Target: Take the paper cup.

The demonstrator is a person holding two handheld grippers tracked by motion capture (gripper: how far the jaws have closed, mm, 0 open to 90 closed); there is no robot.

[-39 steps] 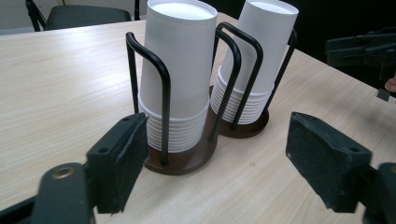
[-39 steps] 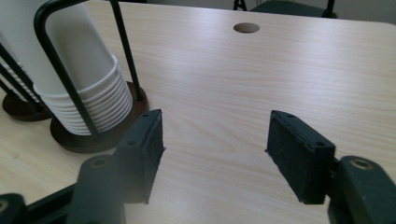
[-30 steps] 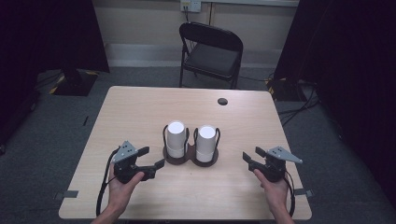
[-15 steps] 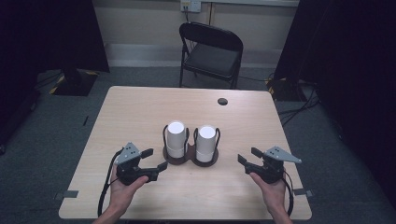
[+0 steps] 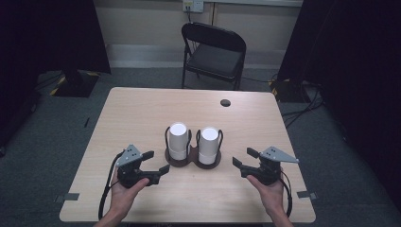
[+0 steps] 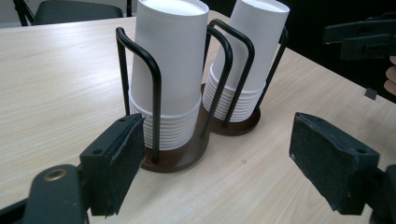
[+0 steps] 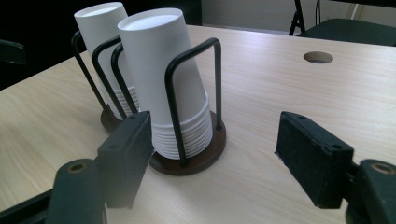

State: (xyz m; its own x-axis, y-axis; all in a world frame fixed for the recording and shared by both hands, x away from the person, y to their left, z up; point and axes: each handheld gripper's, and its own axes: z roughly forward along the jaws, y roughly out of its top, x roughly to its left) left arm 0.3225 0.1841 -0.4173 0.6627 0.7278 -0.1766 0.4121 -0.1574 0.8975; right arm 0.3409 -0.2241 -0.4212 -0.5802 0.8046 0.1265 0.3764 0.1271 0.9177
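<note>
White paper cups stand upside down in two stacks, the left stack and the right stack, side by side in a dark wire holder near the middle of a pale wooden table. The holder's upright black loops hem in each stack, probably to keep it from toppling.

The left gripper sits at about seven o'clock from the holder, held from below by the person's left hand. Its jaws are spread wide with nothing between them and aim at the left stack.

The right gripper sits at about four o'clock, in the person's right hand. Its jaws have just been opening, are now apart, and grip nothing; they face the right stack. Both look set to close on a cup.

A black folding chair stands beyond the table at twelve o'clock, and a small round hole marks the tabletop at one o'clock.
</note>
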